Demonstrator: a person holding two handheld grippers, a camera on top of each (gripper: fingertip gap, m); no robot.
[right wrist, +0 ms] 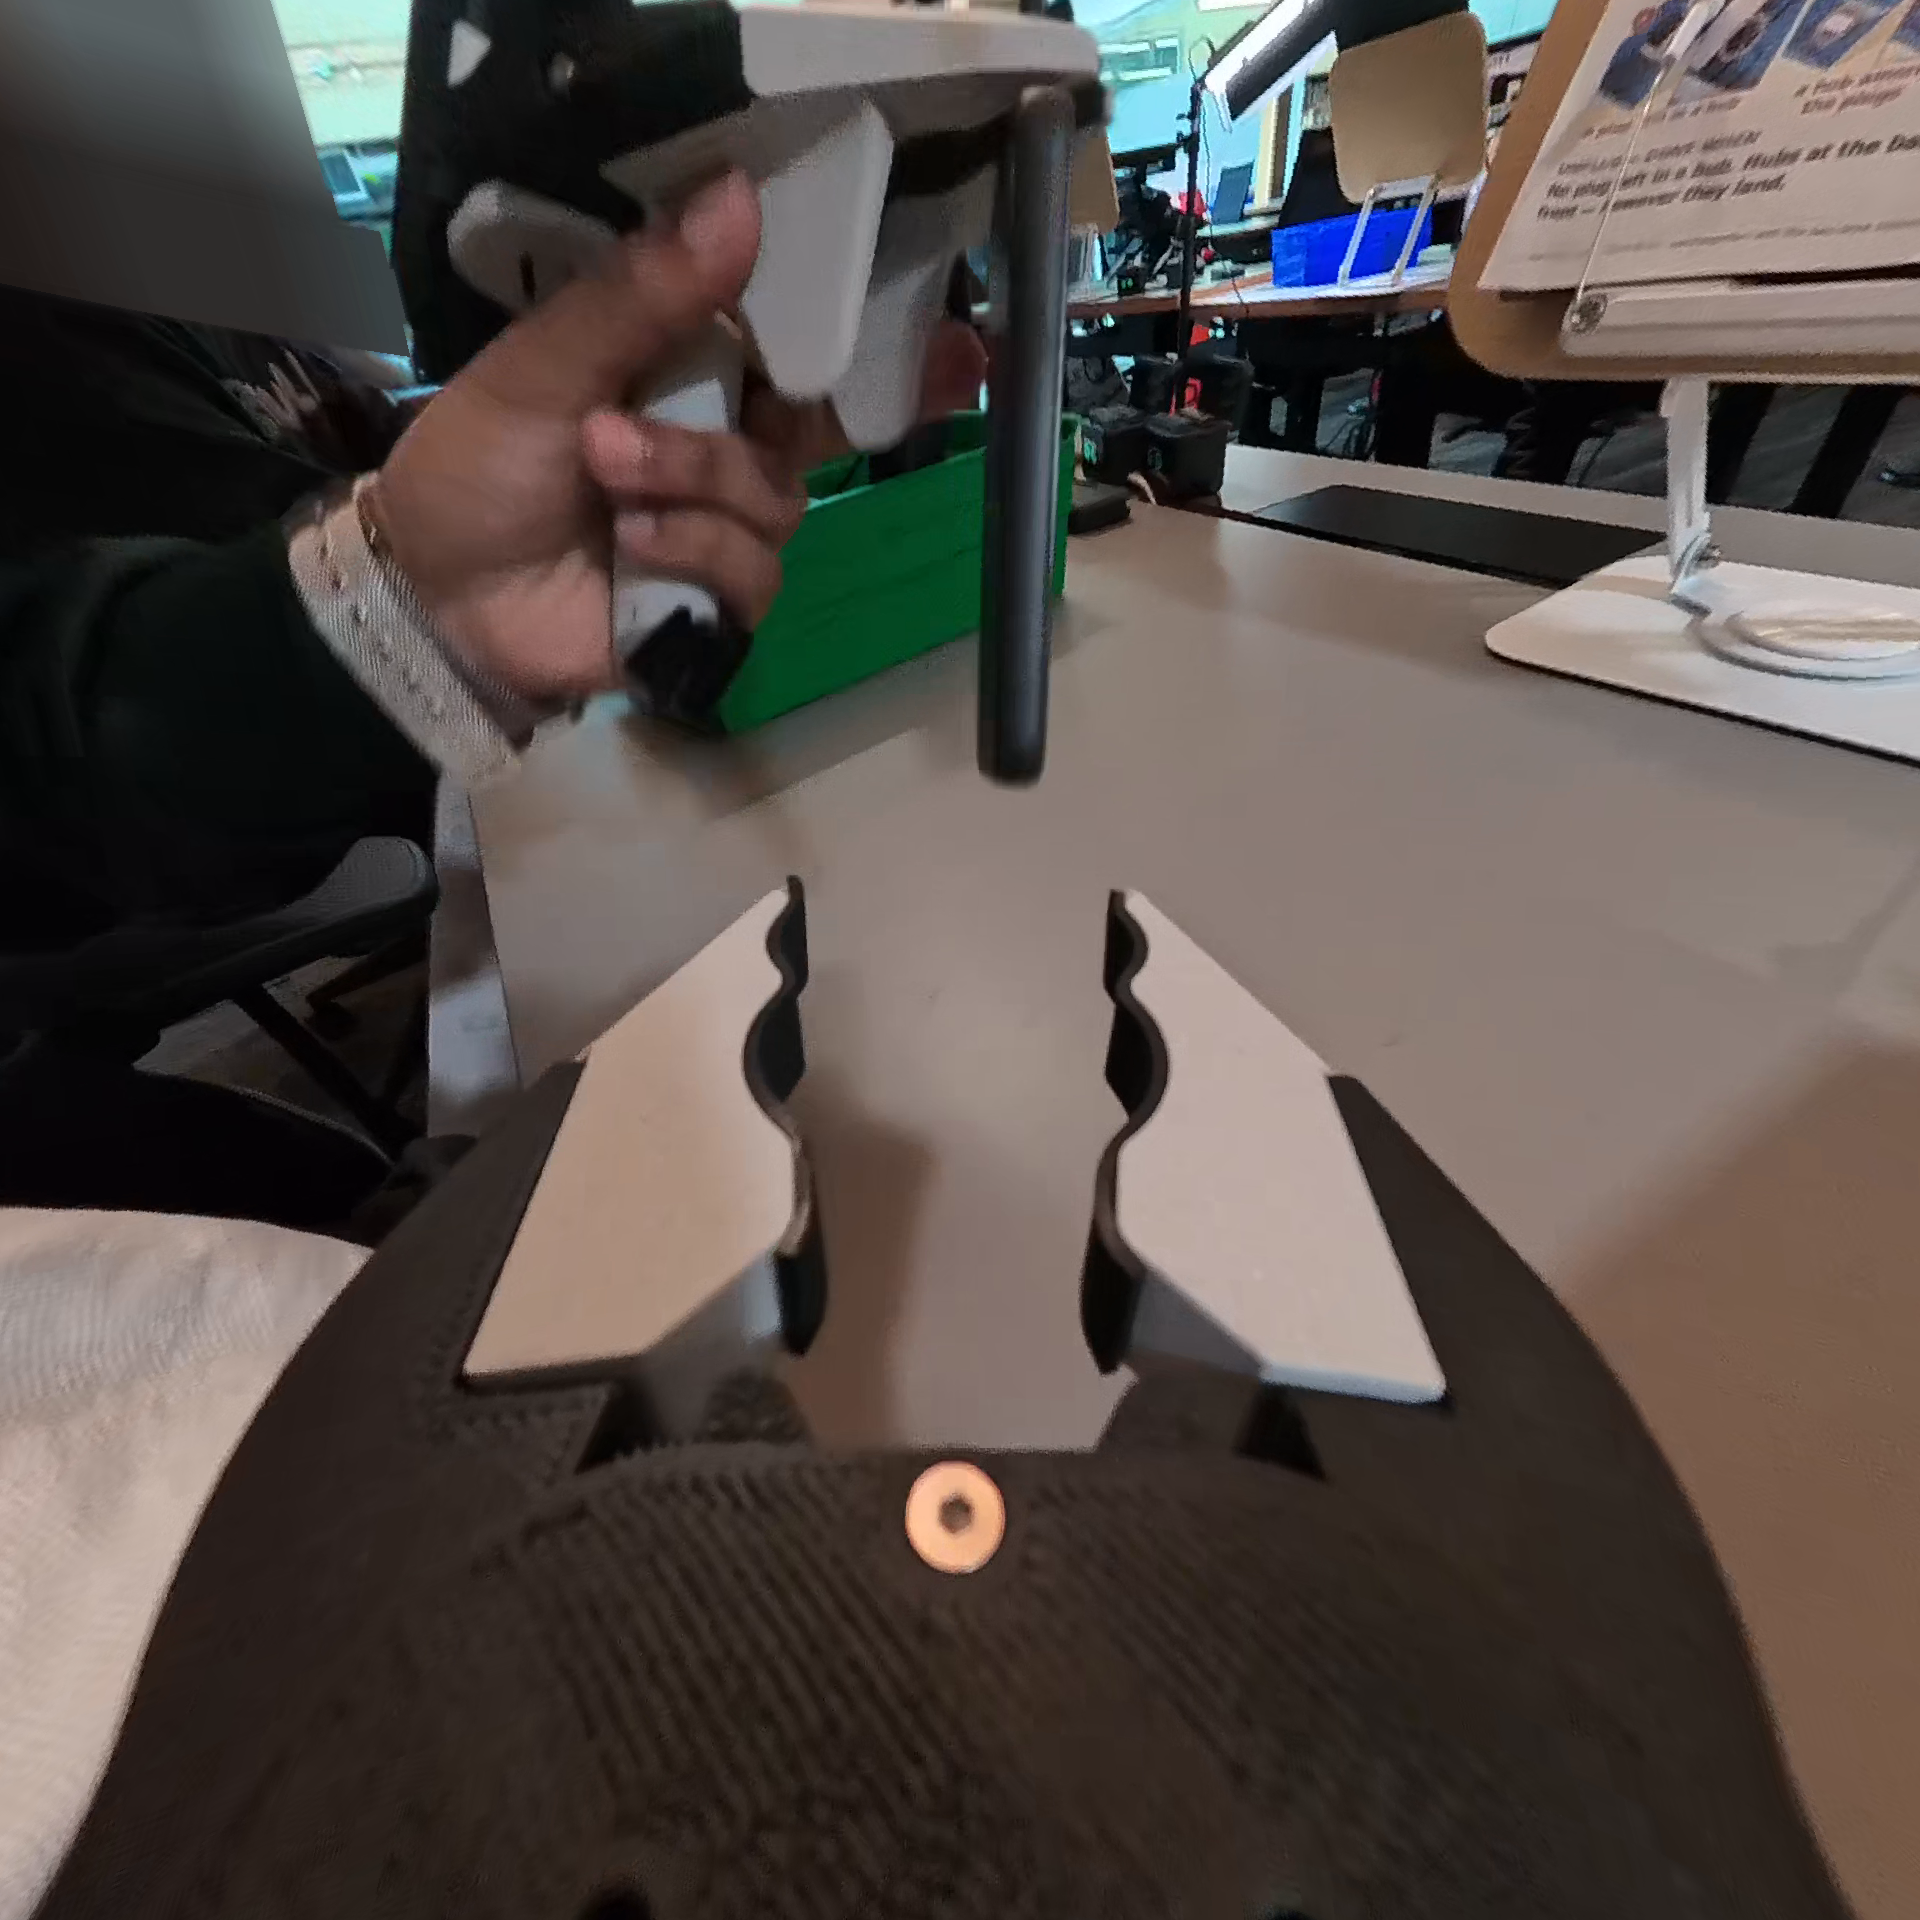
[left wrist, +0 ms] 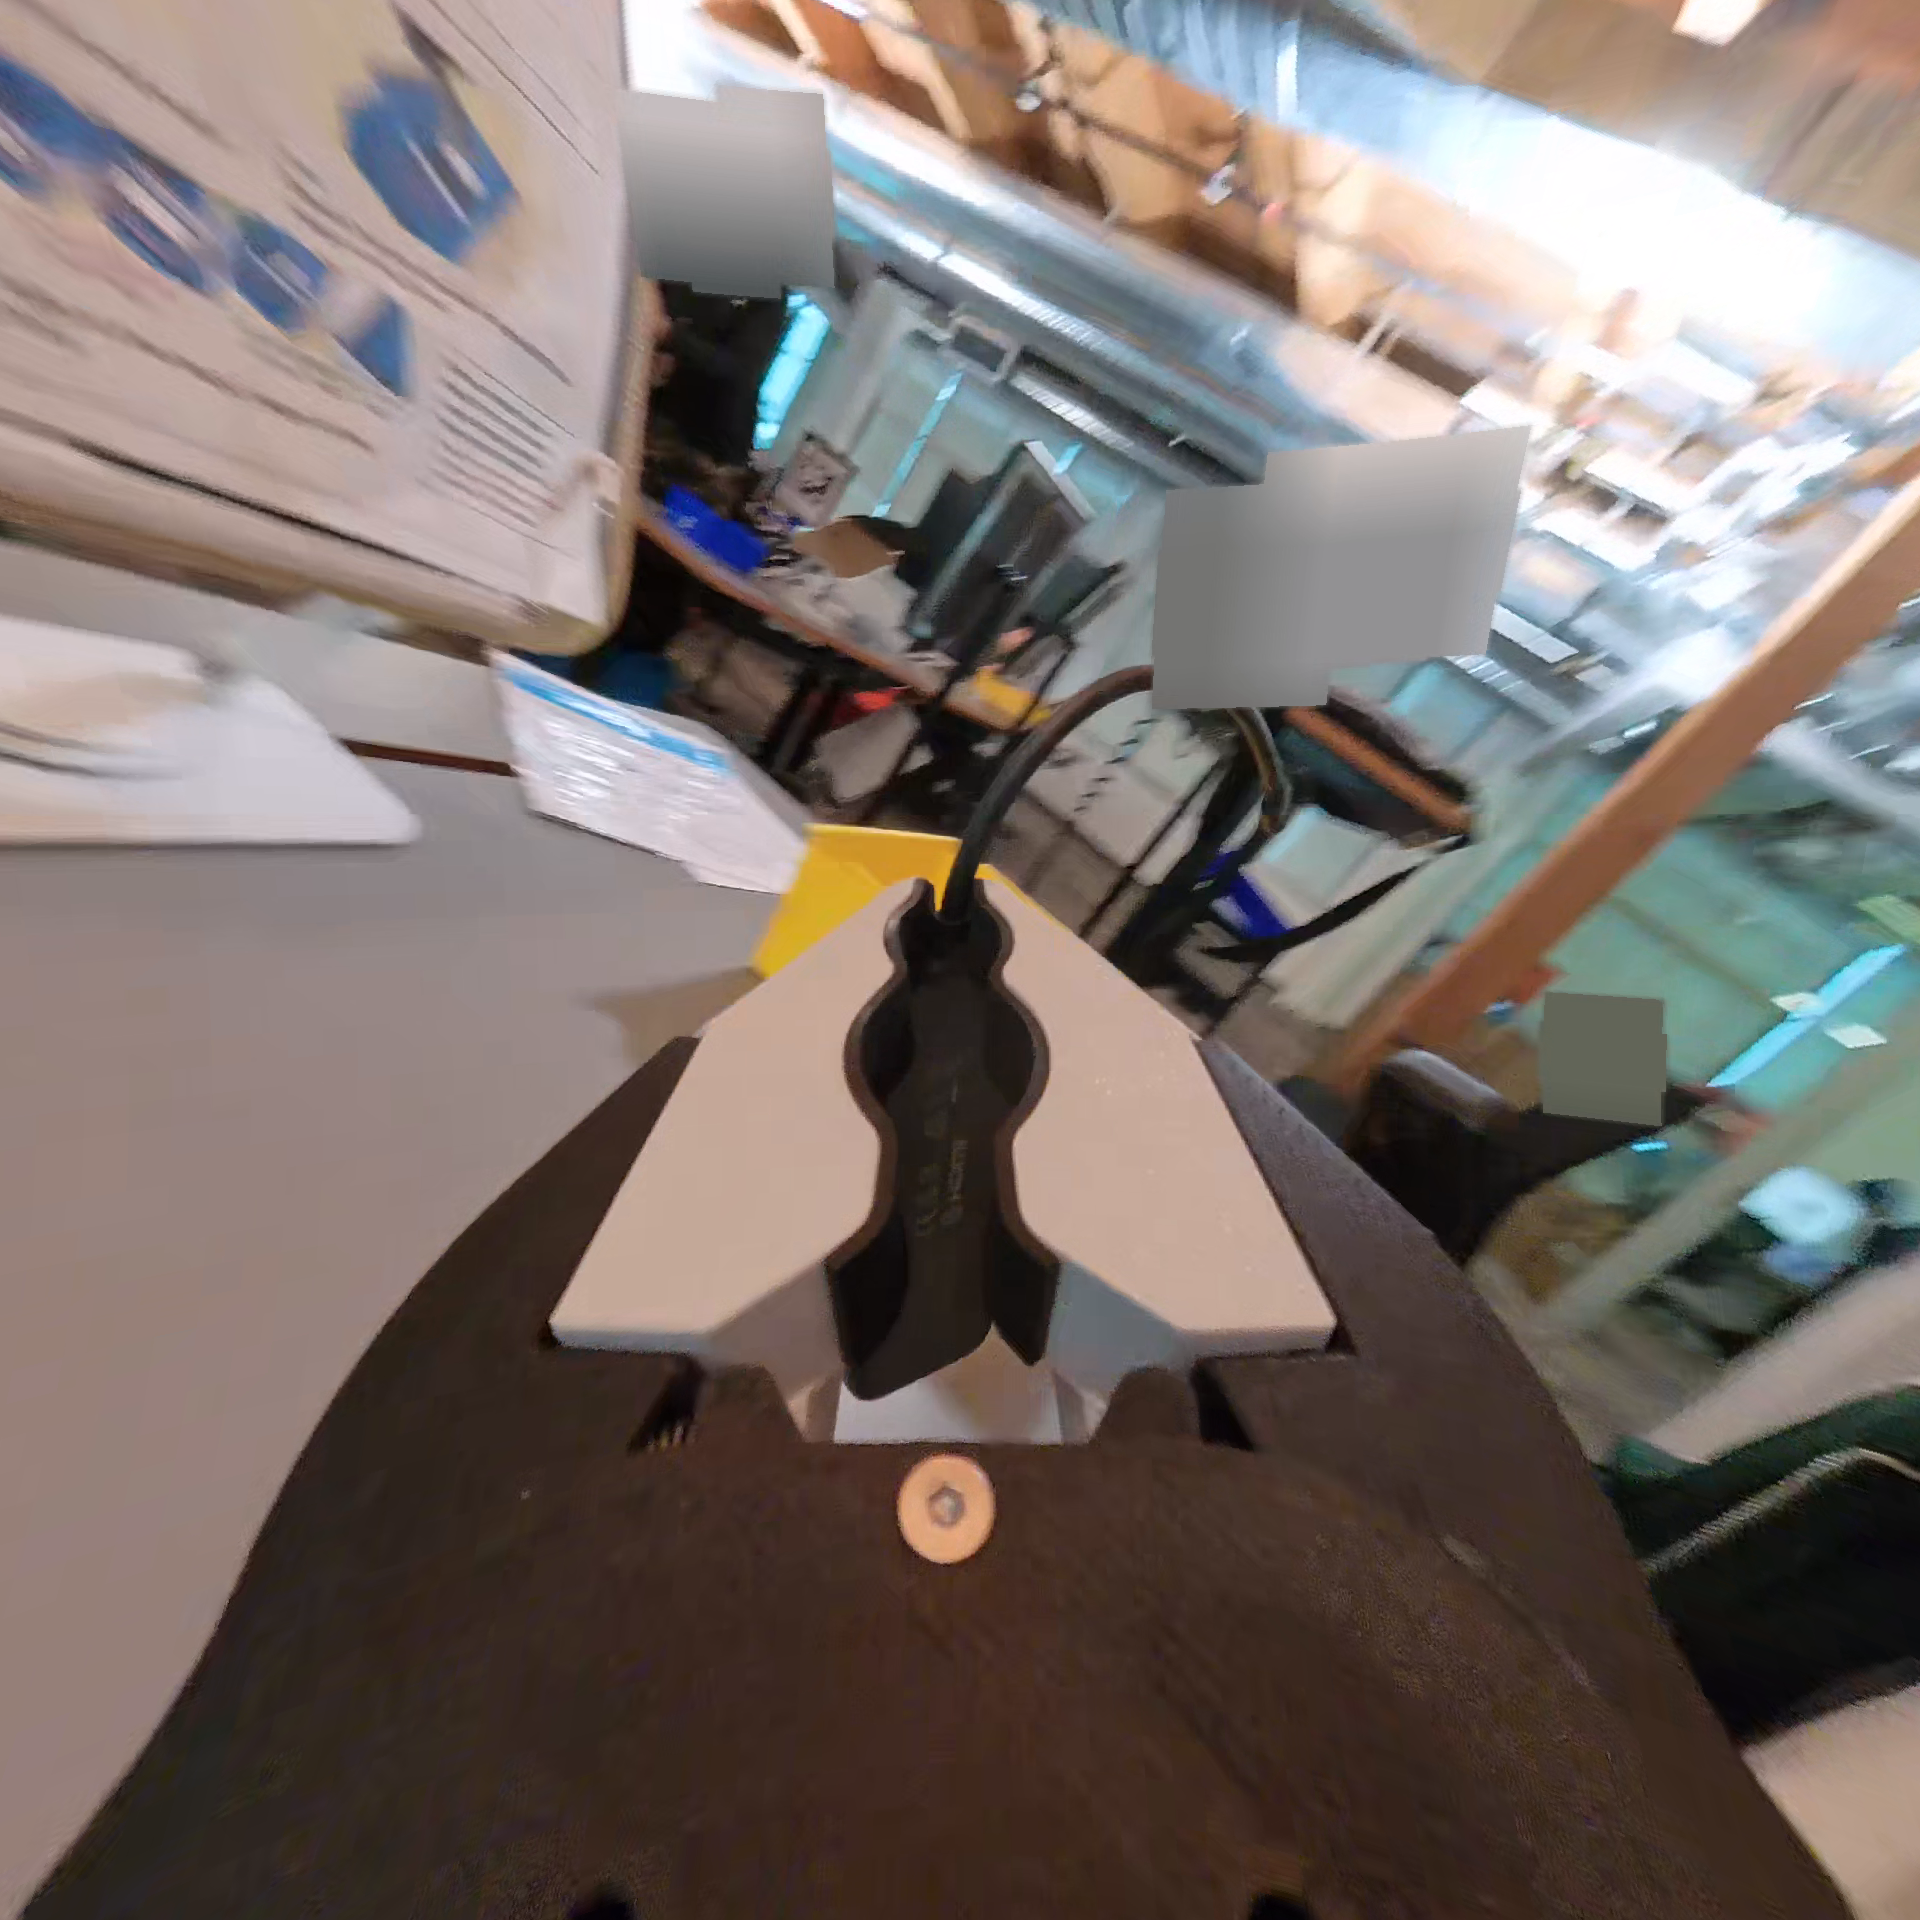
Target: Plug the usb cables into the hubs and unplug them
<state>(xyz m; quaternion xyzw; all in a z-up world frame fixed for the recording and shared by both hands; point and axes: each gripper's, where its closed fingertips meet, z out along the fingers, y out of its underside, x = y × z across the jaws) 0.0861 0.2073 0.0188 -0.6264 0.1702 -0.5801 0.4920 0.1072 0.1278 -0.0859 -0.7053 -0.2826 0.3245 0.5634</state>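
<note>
Hanging from the left gripper (left wrist: 940, 1049), a black hub (right wrist: 1023, 436) is clamped between its jaws, cable (left wrist: 1023, 748) curving off, raised above the grey counter (right wrist: 1351, 831). Right gripper (right wrist: 954, 1029) jaws spread, empty. Green bin (right wrist: 894, 582) behind.

Left wrist view tilts upward from close above the grey table (left wrist: 312, 1039), facing the workshop. Right wrist view looks level across the same table (right wrist: 1351, 831); both share the paper stand (left wrist: 312, 312) (right wrist: 1714, 156).

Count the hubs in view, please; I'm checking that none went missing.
1: a black hub clamped in the left tool, hanging above the table. Others may lie outside both views.
</note>
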